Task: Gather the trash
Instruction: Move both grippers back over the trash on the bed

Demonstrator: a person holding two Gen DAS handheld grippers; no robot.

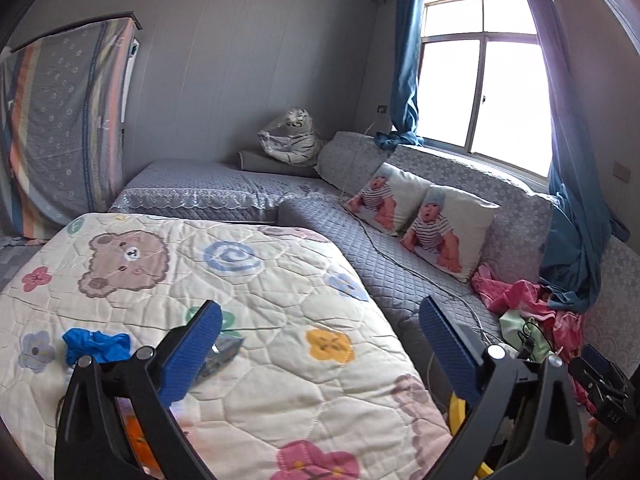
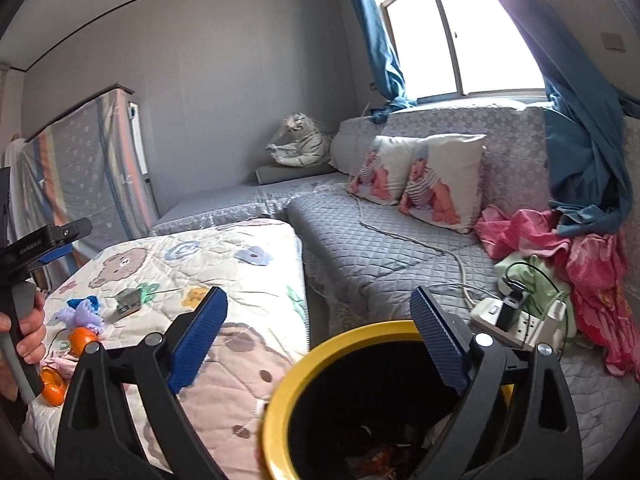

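Two hand-held grippers: left hand-held gripper [image 1: 320, 344] and right hand-held gripper [image 2: 320, 336] both spread, empty.
Wrapper [image 1: 222, 354]: light, crinkly; pinch its raised edge, I'd say.

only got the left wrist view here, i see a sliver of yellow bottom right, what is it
Observer: A yellow-rimmed bin; in the right wrist view the open right gripper hangs over its mouth, jaws empty.
Operator: anything in the bin
Observer: Yes, some scraps lie at the bottom, too dark to identify.
Operator: whats left on the quilt besides the blue thing
Observer: Orange peel pieces near the quilt's edge, beside a purple knitted item.
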